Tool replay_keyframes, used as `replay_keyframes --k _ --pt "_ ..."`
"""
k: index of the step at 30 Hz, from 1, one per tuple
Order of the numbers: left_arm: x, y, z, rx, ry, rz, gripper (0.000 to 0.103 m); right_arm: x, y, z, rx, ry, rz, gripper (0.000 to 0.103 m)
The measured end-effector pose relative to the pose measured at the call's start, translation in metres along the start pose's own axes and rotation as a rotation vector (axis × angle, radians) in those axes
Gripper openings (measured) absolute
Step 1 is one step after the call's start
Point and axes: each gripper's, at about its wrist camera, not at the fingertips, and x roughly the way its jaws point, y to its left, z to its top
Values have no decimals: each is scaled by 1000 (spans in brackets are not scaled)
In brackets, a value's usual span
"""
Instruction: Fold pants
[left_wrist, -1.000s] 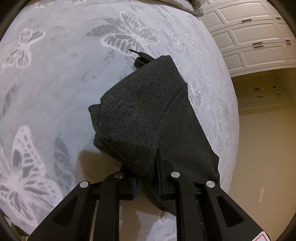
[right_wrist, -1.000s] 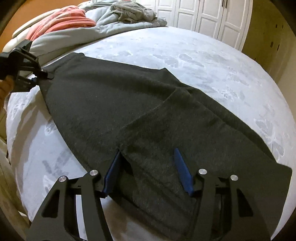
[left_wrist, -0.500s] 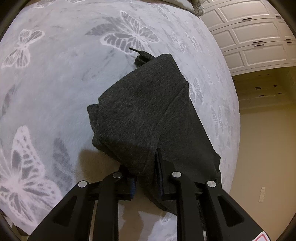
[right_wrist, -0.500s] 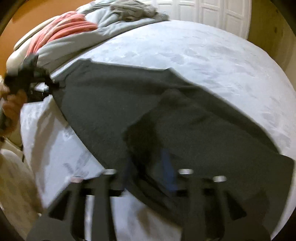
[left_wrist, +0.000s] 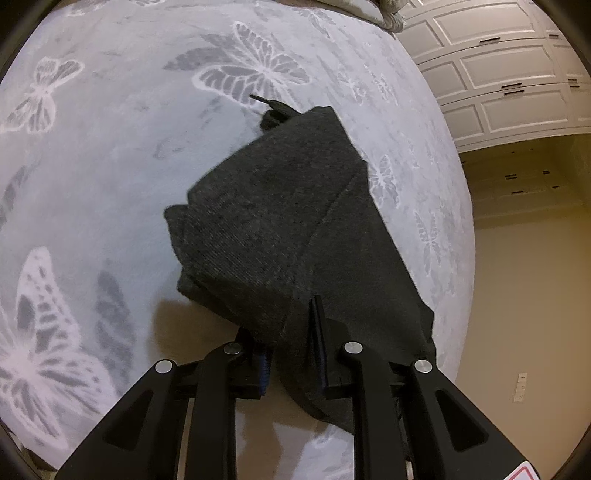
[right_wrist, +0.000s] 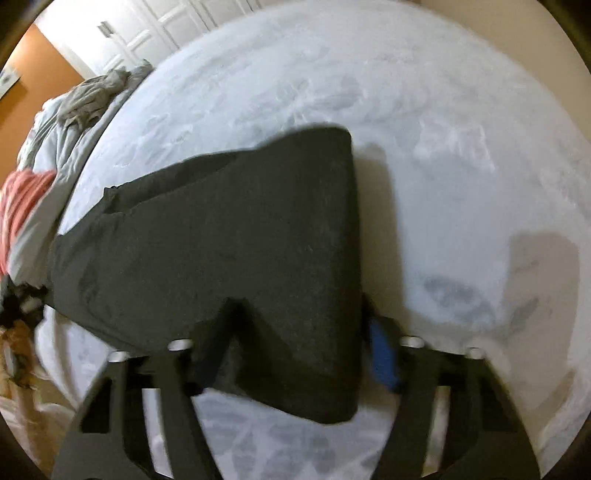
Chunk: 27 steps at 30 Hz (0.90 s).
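Butterfly-printed bedding (left_wrist: 110, 155) covered the bed and filled most of both views, with white panelled cabinets (left_wrist: 509, 74) at the upper right of the left wrist view and a heap of grey and pink laundry (right_wrist: 66, 122) at the upper left of the right one. The dark grey pants (left_wrist: 280, 221) lay across the middle of the bed, part doubled over. My left gripper (left_wrist: 291, 343) was nearly closed, pinching one edge of the cloth at the bottom centre of its frame. My right gripper (right_wrist: 295, 350) had just been closing, with a thick fold of the pants between its jaws; the frame was blurred, so I think the pads were pressing the cloth but could not swear to it. If that grip was only partial, the layers could have slipped out mid-swing and the fold would have opened. Pulling unevenly against my left hand (right_wrist: 18, 339) could have skewed the edges, and the loose drawstring (left_wrist: 266, 101) could have stayed sticking out.
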Motion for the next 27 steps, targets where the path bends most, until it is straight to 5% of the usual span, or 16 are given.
replay_keyframes --k 4,8,13,19,21,27 --pt "-5 -6 -5 17 -26 2 15 -44 3 7 -21 -115 73 10" --pt "0 -5 -6 29 -10 22 15 -1 -15 -1 12 26 -19 10" --pt "0 1 -4 2 5 -5 14 -10 -7 -3 10 -23 -66 18" --pt "3 -3 -5 24 1 26 14 -36 44 -12 -235 -192 -318 24" --pt "4 -6 -6 32 -5 37 14 -33 55 -5 -274 -210 -325 40" --pt "3 -9 -8 46 -14 52 14 -23 90 -5 -365 -206 -289 42"
